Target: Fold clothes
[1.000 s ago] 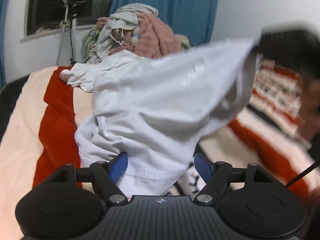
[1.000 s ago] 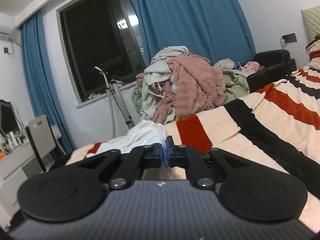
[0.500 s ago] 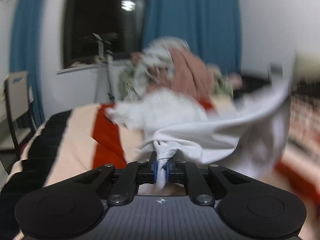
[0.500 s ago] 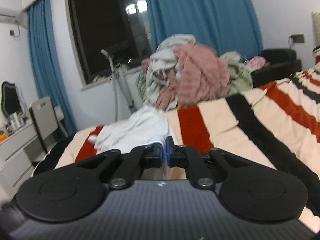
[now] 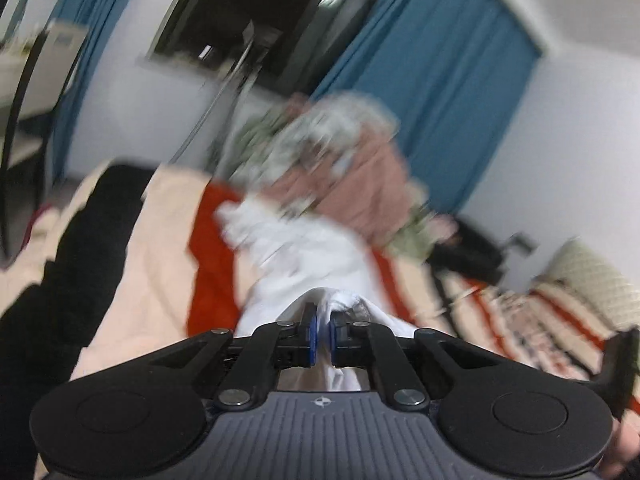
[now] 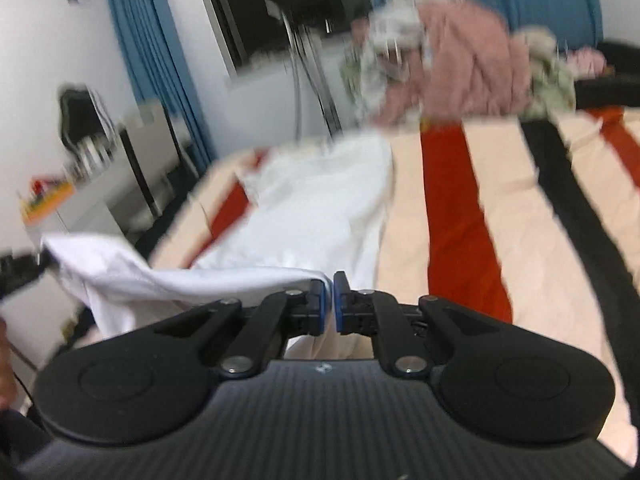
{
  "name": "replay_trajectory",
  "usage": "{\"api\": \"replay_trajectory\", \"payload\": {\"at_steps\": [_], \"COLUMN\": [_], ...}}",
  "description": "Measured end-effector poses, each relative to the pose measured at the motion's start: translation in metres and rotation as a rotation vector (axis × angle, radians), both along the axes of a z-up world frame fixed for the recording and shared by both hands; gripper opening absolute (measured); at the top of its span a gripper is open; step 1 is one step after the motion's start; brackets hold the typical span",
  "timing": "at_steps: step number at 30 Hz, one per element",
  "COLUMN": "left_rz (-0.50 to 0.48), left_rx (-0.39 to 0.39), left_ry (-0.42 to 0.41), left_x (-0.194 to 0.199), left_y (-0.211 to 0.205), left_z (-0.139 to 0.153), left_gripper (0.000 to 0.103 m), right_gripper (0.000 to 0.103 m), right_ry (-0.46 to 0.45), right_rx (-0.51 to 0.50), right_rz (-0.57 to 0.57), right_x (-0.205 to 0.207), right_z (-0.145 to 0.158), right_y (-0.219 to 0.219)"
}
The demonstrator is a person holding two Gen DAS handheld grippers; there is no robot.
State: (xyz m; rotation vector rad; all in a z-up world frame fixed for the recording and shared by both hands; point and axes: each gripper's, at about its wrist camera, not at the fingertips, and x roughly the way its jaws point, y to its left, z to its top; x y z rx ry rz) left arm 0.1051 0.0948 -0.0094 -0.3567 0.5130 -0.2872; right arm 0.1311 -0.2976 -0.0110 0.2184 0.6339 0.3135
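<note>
White garment (image 6: 320,208) is lying lengthwise on the striped bedspread (image 6: 472,208), w/ its near hem lifted off the bed and stretched between both tools. Left gripper (image 5: 322,334) is clenching a bunched bit of the white cloth (image 5: 304,264); fabric is sticking out above and below the blue pads (image 5: 313,334). Right gripper (image 6: 329,303) is pinching the hem edge too, blue pads (image 6: 319,306) nearly meeting on thin cloth, and the taut hem is running off to the left of that view toward a dark shape at the frame edge, too blurred to id.

Bedspread is showing cream, red and black bands; the far right part in the left wrist view is carrying a finer pattern, blurred. Behind the garment a laundry pile (image 6: 452,68) is sitting at the far end of the bed, pink fuzzy piece w/ pale and greenish items around it. Beyond it, a dark window (image 5: 248,20) and blue curtains (image 5: 432,92) are filling the white wall. A white desk (image 6: 80,208) w/ small clutter is standing to the left of the bed, a chair next to it. Both views are smeared by motion.

Writing: none legible; only a small emblem on each gripper body.
</note>
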Motion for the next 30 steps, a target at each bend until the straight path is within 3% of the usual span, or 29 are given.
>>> {"api": "replay_trajectory", "payload": {"at_steps": [4,7,8,9,11,15,18,20,26,30], "left_rz": [0.011,0.024,0.032,0.037,0.038,0.052,0.050,0.018,-0.134,-0.260], "left_rx": [0.052,0.085,0.090,0.081,0.083,0.129,0.182,0.269,0.474,0.601], "left_ry": [0.137,0.200,0.216,0.233,0.232,0.191,0.109,0.039,-0.134,-0.108], "left_x": [0.081,0.126,0.136,0.137,0.136,0.125,0.105,0.088,0.056,0.067], "left_y": [-0.004,-0.003,-0.004,-0.004,-0.003,-0.005,-0.010,-0.022,-0.071,-0.114], "left_z": [-0.038,-0.070,-0.078,-0.086,-0.091,-0.076,-0.054,-0.042,-0.027,-0.050], "left_gripper": [0.007,0.010,0.012,0.015,0.019,0.046,0.053,0.058,0.063,0.056], "right_gripper": [0.009,0.012,0.021,0.042,0.067,0.068,0.068,0.068,0.067,0.067], "right_ry": [0.124,0.220,0.242,0.261,0.250,0.136,0.031,-0.010,0.024,0.053], "right_rx": [-0.042,0.034,0.081,0.128,0.186,0.166,0.082,0.044,0.073,0.093], "right_rz": [-0.011,-0.057,-0.086,-0.115,-0.181,-0.231,-0.204,-0.195,-0.223,-0.250], "right_x": [0.039,0.058,0.060,0.061,0.058,0.048,0.033,0.025,0.020,0.020], "right_z": [-0.039,-0.065,-0.071,-0.075,-0.075,-0.060,-0.046,-0.040,-0.043,-0.049], "right_y": [0.010,0.004,-0.002,-0.009,-0.021,-0.024,-0.003,0.008,0.007,0.003]}}
